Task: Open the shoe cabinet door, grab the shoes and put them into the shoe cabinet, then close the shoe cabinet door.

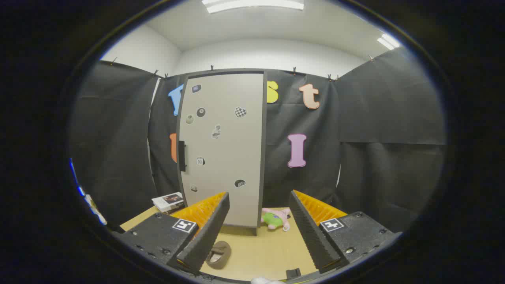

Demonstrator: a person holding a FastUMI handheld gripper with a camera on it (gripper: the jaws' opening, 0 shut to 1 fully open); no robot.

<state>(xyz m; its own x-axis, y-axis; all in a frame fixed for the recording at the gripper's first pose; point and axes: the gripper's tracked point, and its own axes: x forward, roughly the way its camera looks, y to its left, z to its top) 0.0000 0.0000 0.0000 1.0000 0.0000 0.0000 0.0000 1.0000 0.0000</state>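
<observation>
A tall pale shoe cabinet [223,146] stands upright on the tan surface well beyond my fingers, its door shut and dotted with several small stickers. A dark handle [182,156] sits on the door's left edge. A brown shoe [218,255] lies on the tan surface just ahead of my left finger, between the fingers and the cabinet. My gripper [258,236] is open, with nothing between its fingers, and is held back from the cabinet.
A pink and green plush toy [277,219] lies at the cabinet's right foot. Next to the cabinet's left side is a small stack of books [169,202]. A small dark block [293,273] rests near my right finger. Black cloth walls close the booth.
</observation>
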